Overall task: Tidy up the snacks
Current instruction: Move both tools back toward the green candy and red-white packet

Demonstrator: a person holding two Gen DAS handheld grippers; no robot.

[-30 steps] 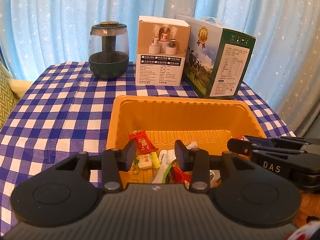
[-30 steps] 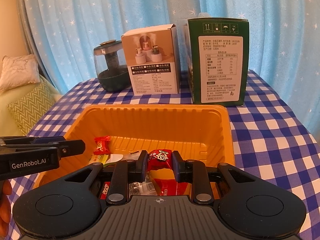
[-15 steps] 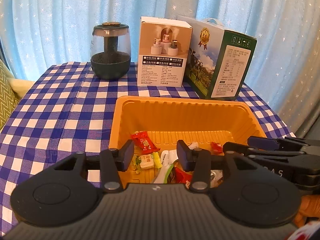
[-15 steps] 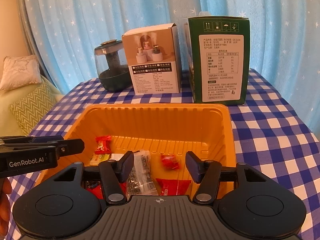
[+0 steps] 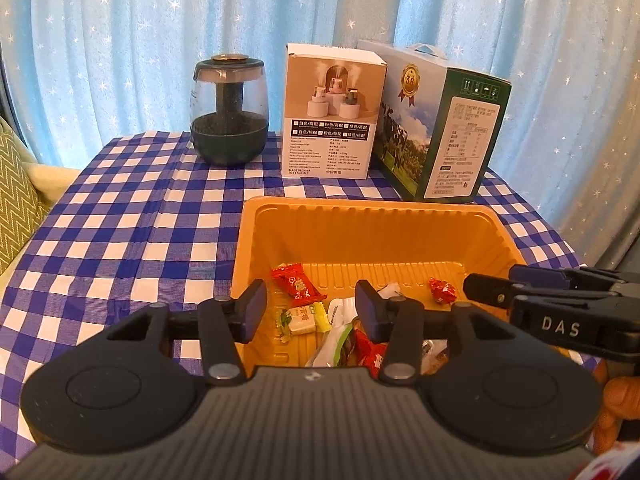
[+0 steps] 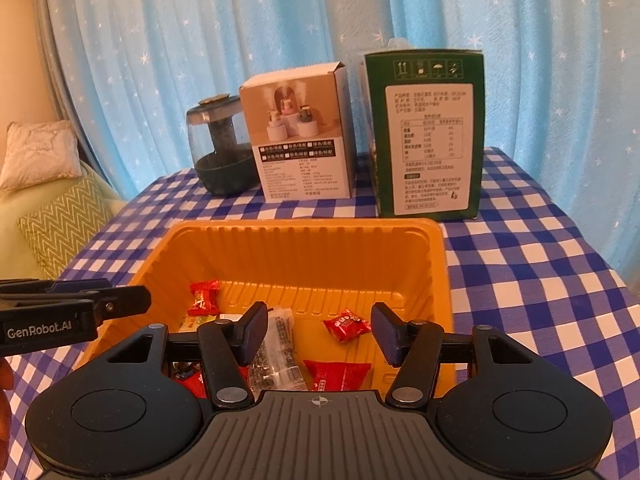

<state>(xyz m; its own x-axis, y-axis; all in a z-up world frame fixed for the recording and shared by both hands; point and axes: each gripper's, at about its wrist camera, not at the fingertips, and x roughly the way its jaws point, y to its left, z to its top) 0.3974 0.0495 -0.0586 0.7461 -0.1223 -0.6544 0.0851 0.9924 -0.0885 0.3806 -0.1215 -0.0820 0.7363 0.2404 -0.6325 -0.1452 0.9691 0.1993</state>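
An orange plastic tray (image 5: 372, 216) (image 6: 304, 236) sits on the checked tablecloth and holds several wrapped snacks. A small red candy (image 6: 346, 325) (image 5: 442, 290) lies loose on the tray floor. A red wrapped sweet (image 5: 295, 283) (image 6: 203, 296) lies at the tray's left, by a yellow-green packet (image 5: 300, 317). A clear packet of dark bits (image 6: 276, 356) and a red packet (image 6: 340, 374) lie near the front. My left gripper (image 5: 310, 310) is open and empty over the tray's near left. My right gripper (image 6: 320, 332) is open and empty over the tray's near right.
At the back of the table stand a dark glass jar (image 5: 229, 114), a white humidifier box (image 5: 332, 110) and a green milk carton box (image 5: 440, 128). A zigzag cushion (image 6: 60, 228) lies off the table's left edge. Blue star curtains hang behind.
My right gripper was shut on the small red candy, then opened; the candy dropped onto the tray floor. Both grippers have drawn back and up a little.
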